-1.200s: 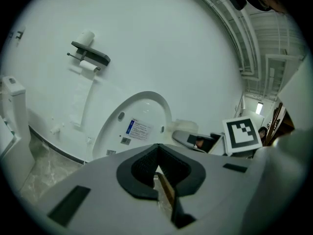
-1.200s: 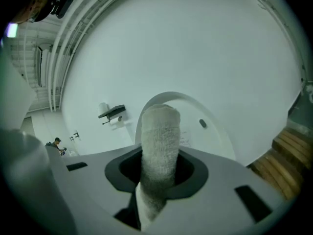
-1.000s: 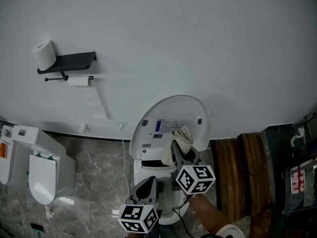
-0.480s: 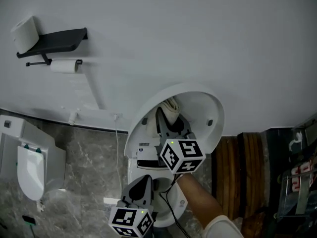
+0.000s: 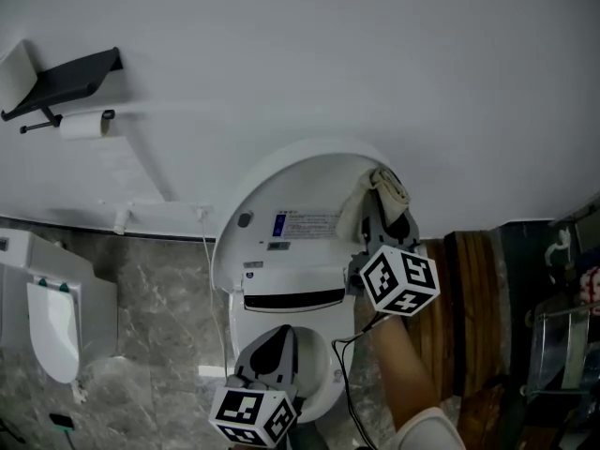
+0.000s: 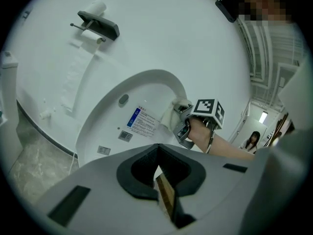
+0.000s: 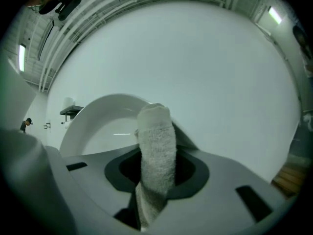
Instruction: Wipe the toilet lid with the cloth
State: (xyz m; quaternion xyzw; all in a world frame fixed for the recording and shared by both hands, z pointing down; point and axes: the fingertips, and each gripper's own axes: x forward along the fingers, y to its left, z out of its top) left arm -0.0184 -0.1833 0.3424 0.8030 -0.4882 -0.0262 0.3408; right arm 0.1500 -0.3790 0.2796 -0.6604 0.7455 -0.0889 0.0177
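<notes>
The white toilet lid (image 5: 281, 190) stands raised against the wall, with a printed label on its inner face. My right gripper (image 5: 390, 212) is shut on a folded off-white cloth (image 5: 389, 187), which it presses against the lid's upper right rim. In the right gripper view the cloth (image 7: 156, 146) sticks up between the shut jaws, with the lid (image 7: 98, 121) behind it. My left gripper (image 5: 272, 352) is shut and empty, low over the toilet bowl (image 5: 319, 364). From the left gripper view, the lid (image 6: 132, 102) and the right gripper (image 6: 188, 126) are ahead.
A dark shelf (image 5: 66, 75) with a paper roll (image 5: 82, 124) under it hangs on the wall at upper left. A white bin (image 5: 56, 312) stands on the marble floor at left. Wooden slats (image 5: 469, 298) and a dark unit are at right. A distant person (image 6: 253, 140) stands in a doorway.
The right gripper swept the cloth from the lid's middle up to its top, then across to the upper right rim. The left gripper sank a little. The head view shifted.
</notes>
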